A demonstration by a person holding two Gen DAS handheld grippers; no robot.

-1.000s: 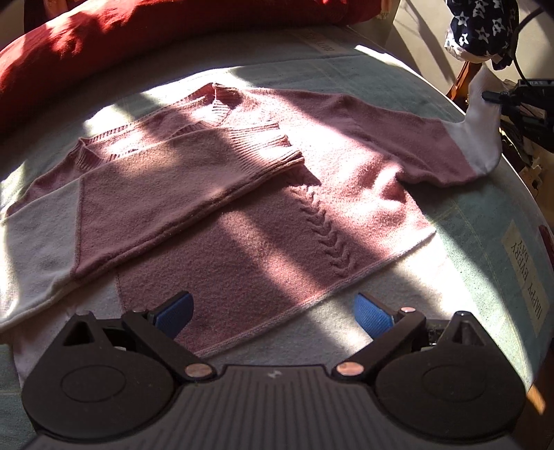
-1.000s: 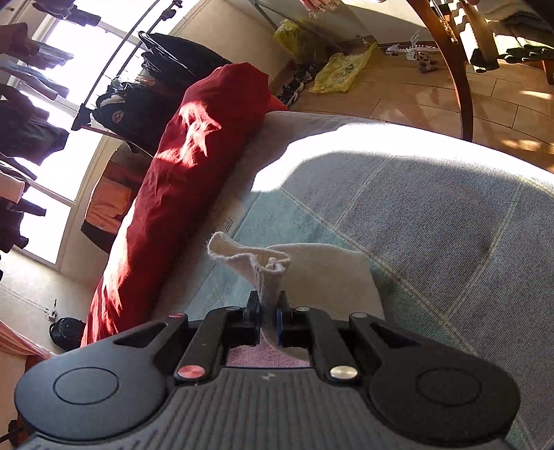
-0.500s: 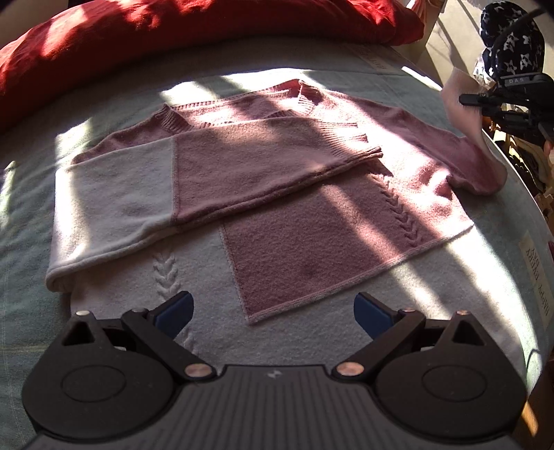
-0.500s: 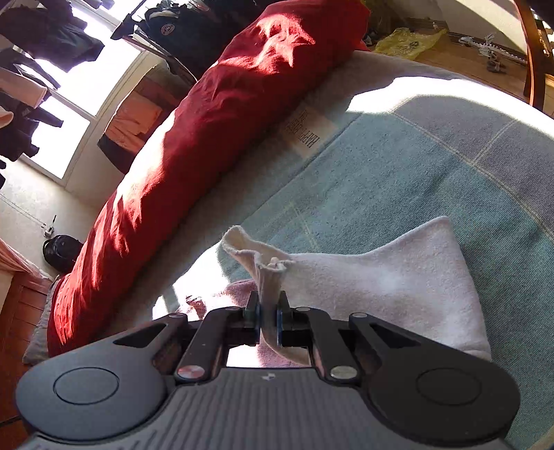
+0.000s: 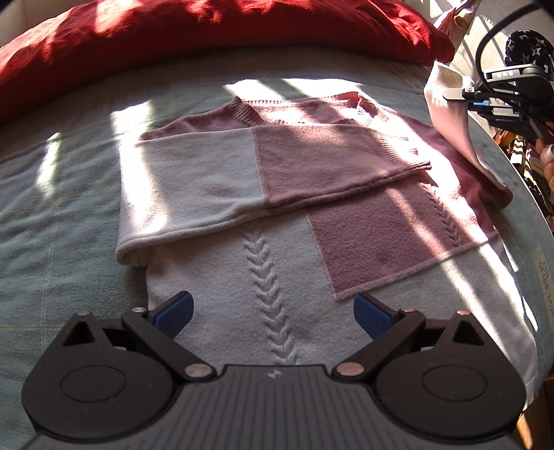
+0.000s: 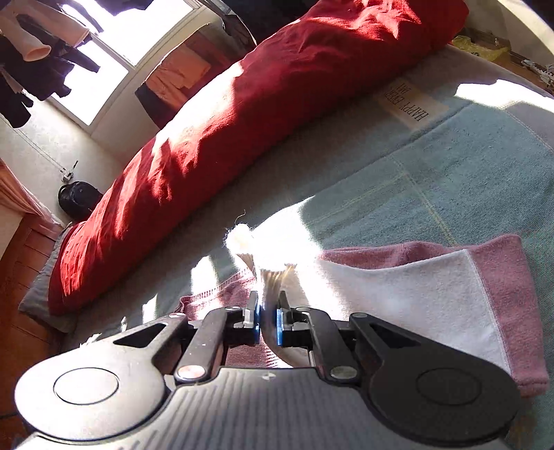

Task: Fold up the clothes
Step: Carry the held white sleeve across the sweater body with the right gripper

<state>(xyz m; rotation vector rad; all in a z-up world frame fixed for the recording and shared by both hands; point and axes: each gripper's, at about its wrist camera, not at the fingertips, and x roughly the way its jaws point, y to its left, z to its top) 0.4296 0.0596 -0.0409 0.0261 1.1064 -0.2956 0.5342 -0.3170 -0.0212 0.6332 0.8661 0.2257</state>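
Observation:
A pink and white knitted sweater (image 5: 294, 214) lies flat on the bed, with one sleeve (image 5: 263, 173) folded across its chest. My left gripper (image 5: 273, 311) hovers open over the white lower hem, nothing between its blue pads. My right gripper (image 6: 267, 320) is shut on the white cuff (image 6: 273, 273) of the other sleeve. In the left wrist view that right gripper (image 5: 464, 95) holds the cuff (image 5: 445, 93) lifted at the sweater's far right, and the sleeve hangs down from it to the shoulder. Seen from the right wrist, the white and pink sleeve (image 6: 415, 301) trails to the right.
A long red pillow (image 5: 207, 31) runs along the far side of the bed. A pale green blanket (image 5: 62, 194) with a sewn label (image 6: 410, 104) covers the bed. The bed's right edge (image 5: 540, 242) is close to the sweater. Clothes hang by the window (image 6: 34, 52).
My left gripper has slid left along the hem, from the pink part to the white part. My right gripper has carried the lifted cuff inward over the sweater.

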